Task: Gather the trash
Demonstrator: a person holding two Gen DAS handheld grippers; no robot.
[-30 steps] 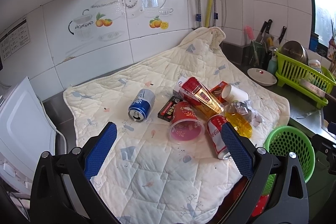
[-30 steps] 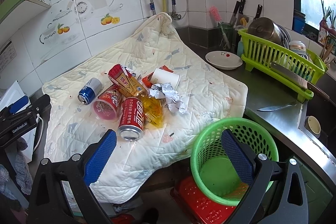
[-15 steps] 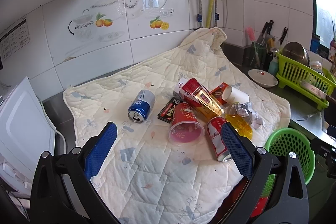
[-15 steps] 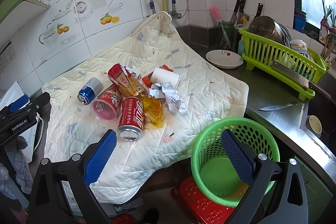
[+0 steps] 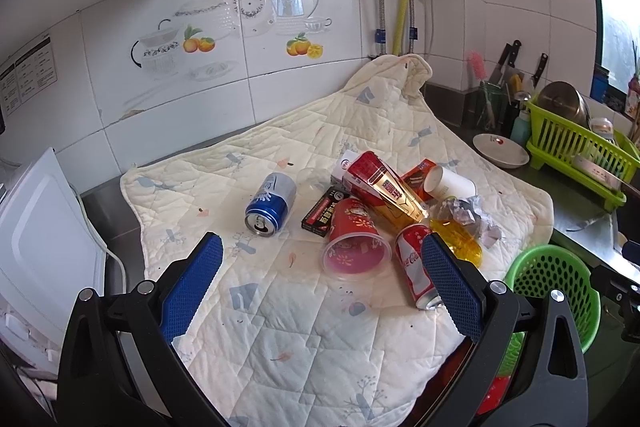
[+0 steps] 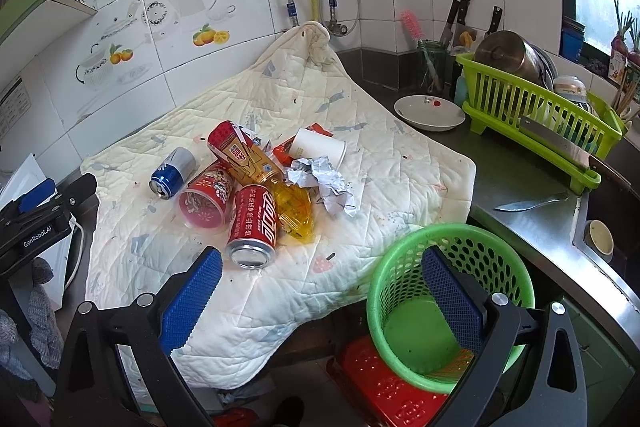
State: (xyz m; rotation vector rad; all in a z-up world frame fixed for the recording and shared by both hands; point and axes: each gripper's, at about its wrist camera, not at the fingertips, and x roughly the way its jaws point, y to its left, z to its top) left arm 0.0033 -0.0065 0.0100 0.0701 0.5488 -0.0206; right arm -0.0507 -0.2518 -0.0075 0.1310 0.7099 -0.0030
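Comparing with the views of half a second and a second back: almost nothing altered. Same heap of litter, same lie of every piece, only a slight drift of both cameras. No piece collected yet in that span, so, as a judgement, the task stands at its very start, with both tools poised in approach.

Left gripper (image 5: 320,247): jaws spread wide, nothing between the blue pads, held above the near part of the quilted cloth (image 5: 304,339) and aimed at the heap. Nearest to its line: red plastic cup (image 5: 354,247) on its side, mouth toward the camera, and red cola can (image 5: 414,273) just beside it, partly behind the right-hand finger. Blue can (image 5: 270,205) lying apart to the left of the heap.

Right gripper (image 6: 320,259): likewise wide open and empty, held off the cloth's front edge, one finger in front of the green basket (image 6: 516,279), which sits on a red stool (image 6: 384,387) below counter level.

Rest of the heap, touching or overlapping: red drink carton (image 5: 380,183) across the top, black packet (image 5: 324,213) under it, white paper cup (image 5: 450,183), crumpled paper (image 5: 468,213), yellow plastic bottle (image 5: 460,247) flattened against the cola can. Basket seemingly empty, though its floor partly hidden.
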